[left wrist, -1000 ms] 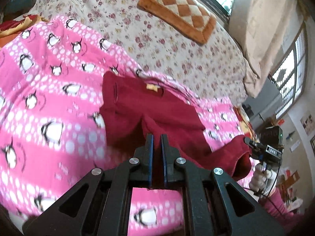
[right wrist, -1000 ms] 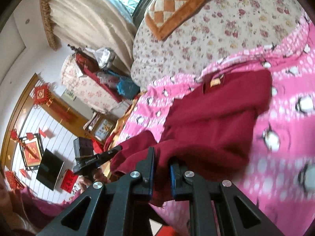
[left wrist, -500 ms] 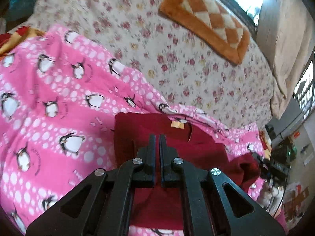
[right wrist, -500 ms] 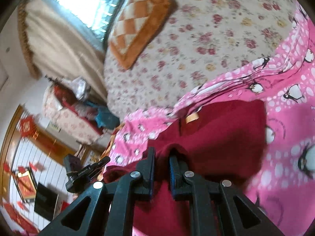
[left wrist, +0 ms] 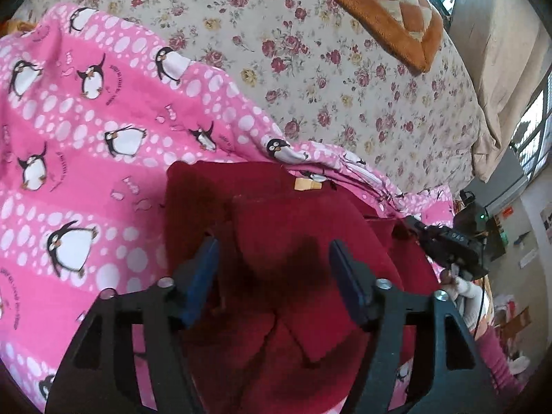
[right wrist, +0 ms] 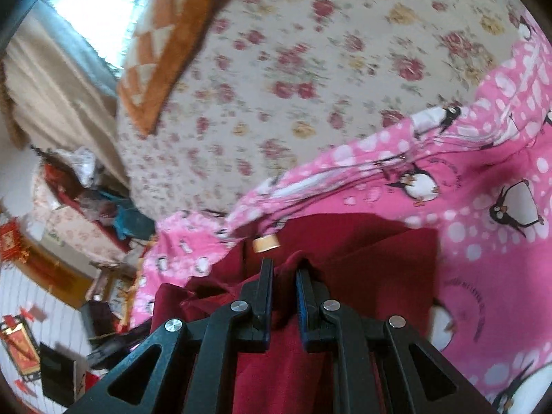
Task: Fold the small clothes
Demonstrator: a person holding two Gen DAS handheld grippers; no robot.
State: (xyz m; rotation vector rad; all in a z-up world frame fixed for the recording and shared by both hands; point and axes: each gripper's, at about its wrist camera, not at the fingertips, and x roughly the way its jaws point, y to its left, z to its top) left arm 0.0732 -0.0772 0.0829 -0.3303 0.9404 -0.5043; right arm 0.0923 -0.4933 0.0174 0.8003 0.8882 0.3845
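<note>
A small dark red garment (left wrist: 303, 241) with a tan neck label (left wrist: 307, 183) lies folded on the pink penguin blanket (left wrist: 86, 138). My left gripper (left wrist: 272, 245) is open just above the folded cloth, its blue pads apart and empty. The right gripper shows at the garment's right edge in the left wrist view (left wrist: 448, 241). In the right wrist view my right gripper (right wrist: 283, 269) is shut on a fold of the red garment (right wrist: 372, 252) just below the label (right wrist: 265, 243).
A floral bedspread (left wrist: 345, 79) covers the bed beyond the blanket. An orange checked cushion (left wrist: 386, 7) lies at the far side. A beige curtain (left wrist: 500, 69) and window are at the right. Room clutter (right wrist: 86, 200) lies past the bed's edge.
Both grippers carried the garment's lower part up toward the collar. My left gripper has opened and let go of the cloth. The right gripper stays shut on it.
</note>
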